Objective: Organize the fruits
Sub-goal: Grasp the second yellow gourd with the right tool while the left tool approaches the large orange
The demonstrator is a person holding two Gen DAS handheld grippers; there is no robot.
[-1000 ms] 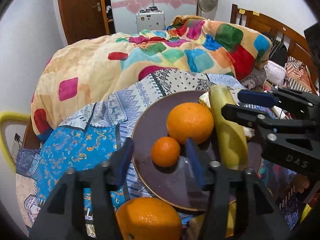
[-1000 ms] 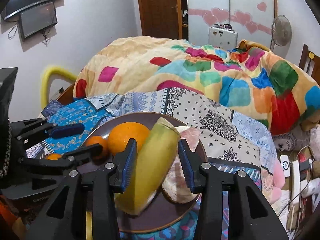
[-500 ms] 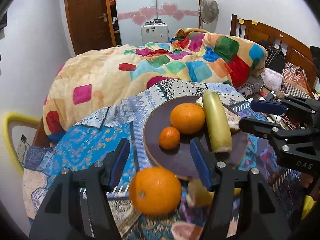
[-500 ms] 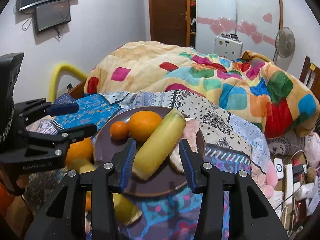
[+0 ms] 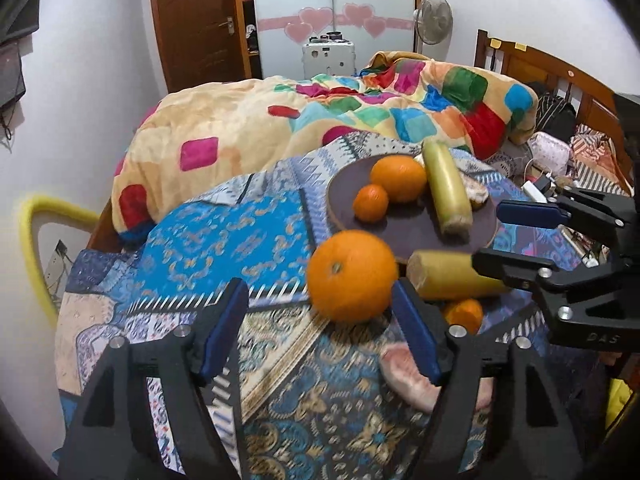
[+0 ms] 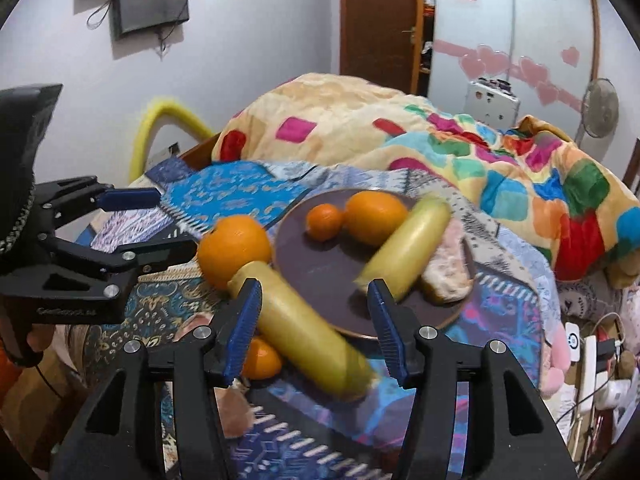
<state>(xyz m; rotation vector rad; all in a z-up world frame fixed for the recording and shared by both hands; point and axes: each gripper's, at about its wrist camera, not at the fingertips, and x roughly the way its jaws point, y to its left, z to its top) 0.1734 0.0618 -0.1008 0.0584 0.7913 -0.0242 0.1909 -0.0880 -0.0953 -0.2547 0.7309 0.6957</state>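
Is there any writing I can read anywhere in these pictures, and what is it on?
"DAS": raised letters on the black body of the right gripper, seen from the left wrist.
Raised lettering on the body of the left gripper, seen from the right wrist: too blurred to read.
Yellow notes on the headboard: too small to read.

Bright even indoor light, fisheye-warped edges w/ dark vignette, slight motion blur.

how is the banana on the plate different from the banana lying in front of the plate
The banana on the plate rests on the dark plate against a big orange; the banana off the plate lies on the patterned cloth. In the right wrist view the plated one slants up to the right, the other down to the right. Both are yellow-green with cut ends.
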